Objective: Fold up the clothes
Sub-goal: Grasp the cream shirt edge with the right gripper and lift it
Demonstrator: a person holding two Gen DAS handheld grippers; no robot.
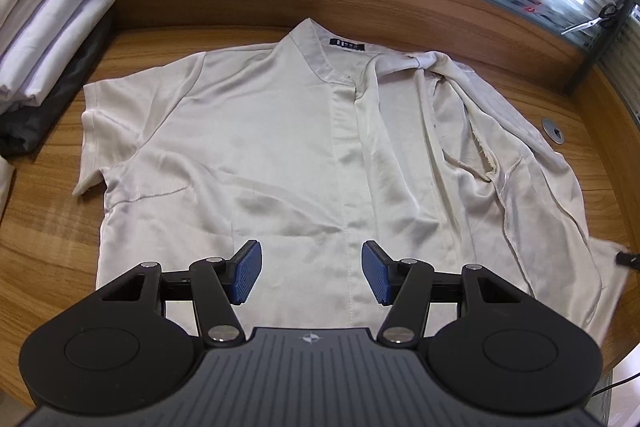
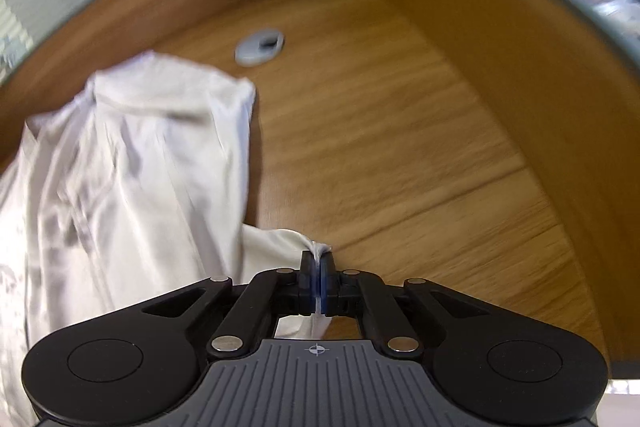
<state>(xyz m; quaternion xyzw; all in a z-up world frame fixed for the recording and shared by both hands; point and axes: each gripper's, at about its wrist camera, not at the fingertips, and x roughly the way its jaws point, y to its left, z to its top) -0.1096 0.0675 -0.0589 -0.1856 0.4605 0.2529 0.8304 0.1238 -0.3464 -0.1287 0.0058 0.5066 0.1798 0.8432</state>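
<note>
A cream short-sleeved shirt (image 1: 280,155) is lying front-up on the wooden surface (image 1: 44,227), its long axis running from the hem near the camera to the collar pointing at the far wall. The left hand-held gripper (image 1: 312,277) is hovering over the hem, jaws apart and empty. The right hand-held gripper (image 2: 318,269) is pinching a bunched corner of the shirt's hem.

We see a cream shirt (image 1: 256,131) of satiny cloth with slight sheen, a wood-grain bench (image 1: 44,227) (smooth, semi-matt), matt black plastic gripper (image 1: 311,275) arms, ribbed blue pads (image 1: 248,273).
</note>
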